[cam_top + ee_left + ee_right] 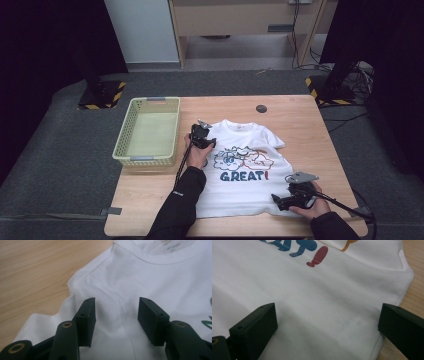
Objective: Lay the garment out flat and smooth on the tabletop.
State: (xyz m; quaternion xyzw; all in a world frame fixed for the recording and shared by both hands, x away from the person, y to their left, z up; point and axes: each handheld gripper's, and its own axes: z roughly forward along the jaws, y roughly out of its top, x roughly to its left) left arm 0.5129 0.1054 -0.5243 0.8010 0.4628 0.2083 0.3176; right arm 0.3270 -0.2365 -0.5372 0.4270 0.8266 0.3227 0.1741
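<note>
One white T-shirt (pixel 247 172) lies flat at centre frame on the surface (pixel 300 122); one green basket (pixel 148 131), left of it, holds nothing. Left gripper (pixel 117 315) and right gripper (pixel 325 322) both gape over cloth.

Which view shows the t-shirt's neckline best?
The left gripper view: the white t-shirt's ribbed neckline curves close across the top. The high view shows the neckline small, past the left gripper. The right gripper view shows the lower hem and lettering instead.

Overhead forward-down view; two close jaw-level views sharing shirt (pixel 245 165).
</note>
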